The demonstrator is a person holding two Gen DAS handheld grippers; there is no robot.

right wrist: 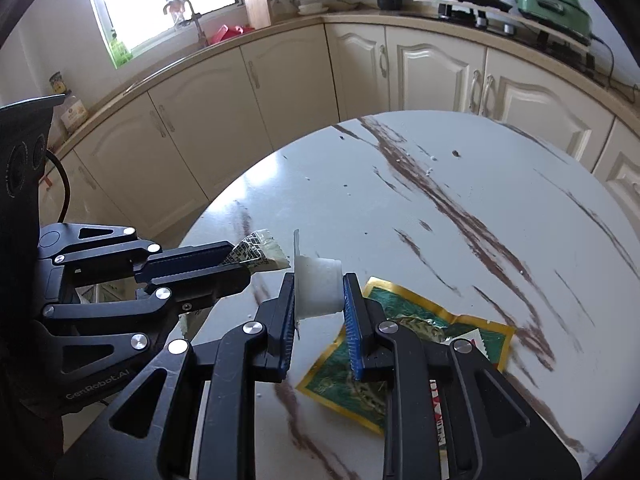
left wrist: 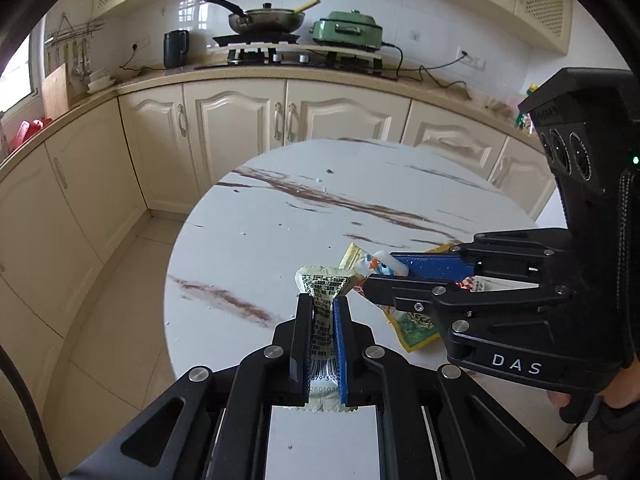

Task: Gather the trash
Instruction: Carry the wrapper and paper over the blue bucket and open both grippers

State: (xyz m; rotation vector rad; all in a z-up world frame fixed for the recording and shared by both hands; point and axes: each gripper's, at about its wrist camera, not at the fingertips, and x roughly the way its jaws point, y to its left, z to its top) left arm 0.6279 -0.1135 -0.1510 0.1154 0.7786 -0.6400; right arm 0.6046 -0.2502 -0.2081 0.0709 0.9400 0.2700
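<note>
My left gripper (left wrist: 322,304) is shut on a pale green snack wrapper (left wrist: 326,284) with black print and a barcode, held above the round marble table (left wrist: 280,208). The wrapper also shows in the right wrist view (right wrist: 260,254), pinched by the left gripper (right wrist: 246,270). My right gripper (right wrist: 319,286) is shut on a small white plastic cup (right wrist: 318,286) lying sideways with its lid foil sticking out. In the left wrist view the right gripper (left wrist: 380,276) holds the cup (left wrist: 384,262) just right of the wrapper. A green and gold wrapper (right wrist: 404,336) lies flat on the table under the right gripper.
The table (right wrist: 440,200) has brown veins and a few crumbs. Cream cabinets (left wrist: 240,128) and a counter curve behind it, with a stove and pan (left wrist: 264,20), a green cooker (left wrist: 348,32) and a dark kettle (left wrist: 175,49). Tiled floor (left wrist: 120,300) lies left of the table.
</note>
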